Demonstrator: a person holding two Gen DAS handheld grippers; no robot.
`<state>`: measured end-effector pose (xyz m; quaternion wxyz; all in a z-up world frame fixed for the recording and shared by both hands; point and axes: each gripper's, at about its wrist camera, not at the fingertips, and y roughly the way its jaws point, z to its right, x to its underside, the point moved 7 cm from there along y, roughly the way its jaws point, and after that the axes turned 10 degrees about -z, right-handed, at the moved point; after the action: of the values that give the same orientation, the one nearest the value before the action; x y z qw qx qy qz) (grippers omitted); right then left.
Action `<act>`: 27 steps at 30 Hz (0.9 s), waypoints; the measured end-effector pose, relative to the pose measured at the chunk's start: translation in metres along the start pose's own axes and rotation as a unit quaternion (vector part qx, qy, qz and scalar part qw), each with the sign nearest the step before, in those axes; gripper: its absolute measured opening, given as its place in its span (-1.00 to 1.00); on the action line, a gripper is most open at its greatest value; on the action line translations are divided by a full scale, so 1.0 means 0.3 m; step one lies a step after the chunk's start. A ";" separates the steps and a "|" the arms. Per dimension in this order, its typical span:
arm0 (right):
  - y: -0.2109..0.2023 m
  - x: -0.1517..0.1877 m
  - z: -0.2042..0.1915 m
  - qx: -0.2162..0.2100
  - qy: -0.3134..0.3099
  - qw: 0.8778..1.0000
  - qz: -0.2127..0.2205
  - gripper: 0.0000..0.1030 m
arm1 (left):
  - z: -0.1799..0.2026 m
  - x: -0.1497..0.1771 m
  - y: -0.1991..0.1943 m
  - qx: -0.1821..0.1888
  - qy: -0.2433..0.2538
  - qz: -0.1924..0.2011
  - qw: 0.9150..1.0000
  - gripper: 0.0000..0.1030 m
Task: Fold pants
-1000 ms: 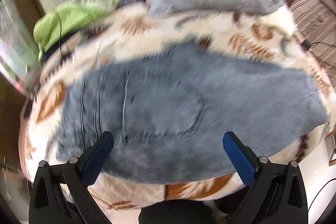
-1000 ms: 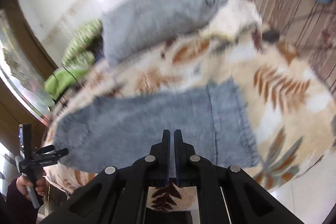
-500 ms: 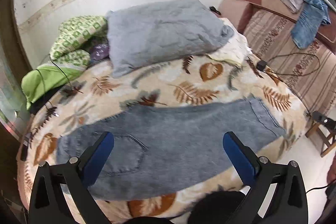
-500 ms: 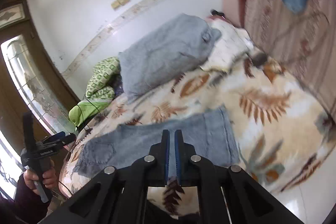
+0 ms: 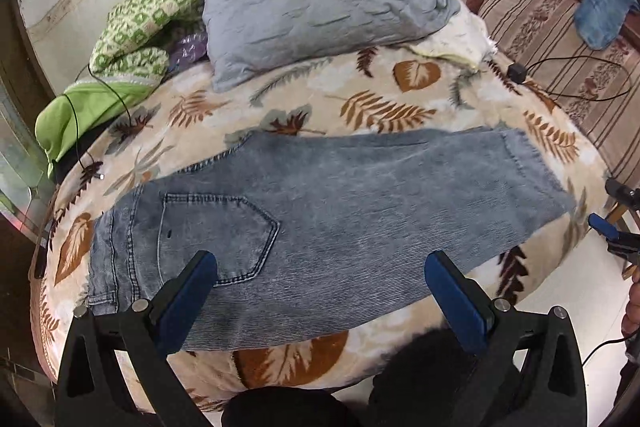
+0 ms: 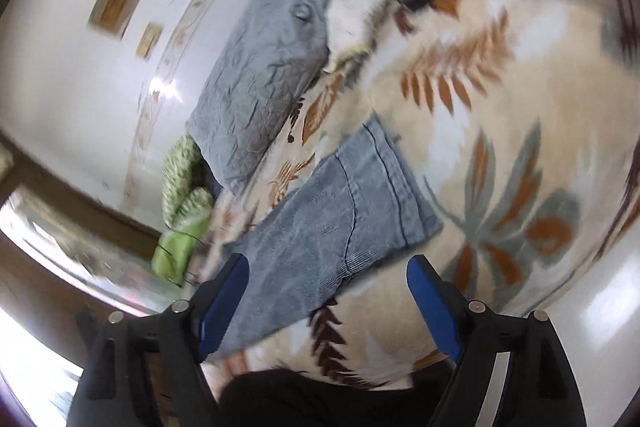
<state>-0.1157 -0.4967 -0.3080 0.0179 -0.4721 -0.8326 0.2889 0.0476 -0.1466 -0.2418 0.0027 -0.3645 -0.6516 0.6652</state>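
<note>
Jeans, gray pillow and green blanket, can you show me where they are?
jeans [image 5: 320, 211]: left wrist view, middle of the leg.
gray pillow [image 5: 316, 7]: left wrist view, middle of its wrinkled top.
green blanket [image 5: 132, 35]: left wrist view, on the patterned fold.

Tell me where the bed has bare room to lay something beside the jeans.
Bare blanket lies between the jeans and the grey pillow, and again past the hem end toward the striped sofa. The corner with the green bedding is crowded.
</note>
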 end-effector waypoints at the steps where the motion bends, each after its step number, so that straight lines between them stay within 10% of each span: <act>1: 0.010 -0.001 0.011 -0.008 0.012 1.000 -0.003 0.63 | -0.004 0.000 0.019 0.000 -0.002 -0.006 1.000 1.00; 16: 0.068 -0.125 0.150 0.023 0.069 0.997 -0.008 0.63 | 0.089 -0.098 0.118 0.007 0.012 -0.045 0.999 1.00; 27: 0.240 -0.245 0.123 0.047 0.025 0.992 -0.118 0.50 | 0.332 -0.220 0.307 0.013 0.064 -0.096 0.993 1.00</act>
<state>-0.0302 -0.5444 -0.3568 0.0947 -0.3758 -0.8674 0.3122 0.0907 -0.2783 -0.3014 0.1132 -0.3423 -0.6735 0.6453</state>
